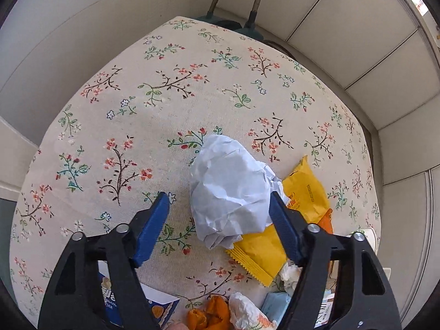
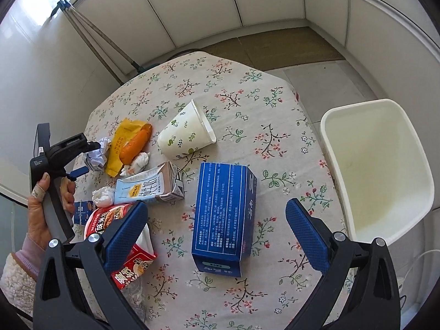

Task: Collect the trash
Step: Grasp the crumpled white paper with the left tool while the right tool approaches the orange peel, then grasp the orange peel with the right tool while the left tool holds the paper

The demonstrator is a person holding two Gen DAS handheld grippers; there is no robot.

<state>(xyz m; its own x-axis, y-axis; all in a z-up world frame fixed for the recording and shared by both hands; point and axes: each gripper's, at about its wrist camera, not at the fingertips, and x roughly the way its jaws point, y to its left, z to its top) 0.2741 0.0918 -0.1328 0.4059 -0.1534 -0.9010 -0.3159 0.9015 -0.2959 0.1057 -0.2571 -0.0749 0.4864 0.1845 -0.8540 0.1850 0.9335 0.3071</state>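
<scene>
Holding jaws spread on the left gripper [image 1: 220, 214], straddling a crumpled white paper ball [image 1: 229, 189] lying on the floral tabletop [image 1: 165, 96], right pad touching it, partly covering a yellow wrapper [image 1: 258, 255]. Only from the right wrist: hovering with jaws spread on the right gripper [image 2: 217, 225] over a blue box [image 2: 224, 217], showing a tipped paper cup [image 2: 187, 132], a milk carton [image 2: 150, 185], and a white bin [image 2: 379, 170] just beside the tabletop.
</scene>
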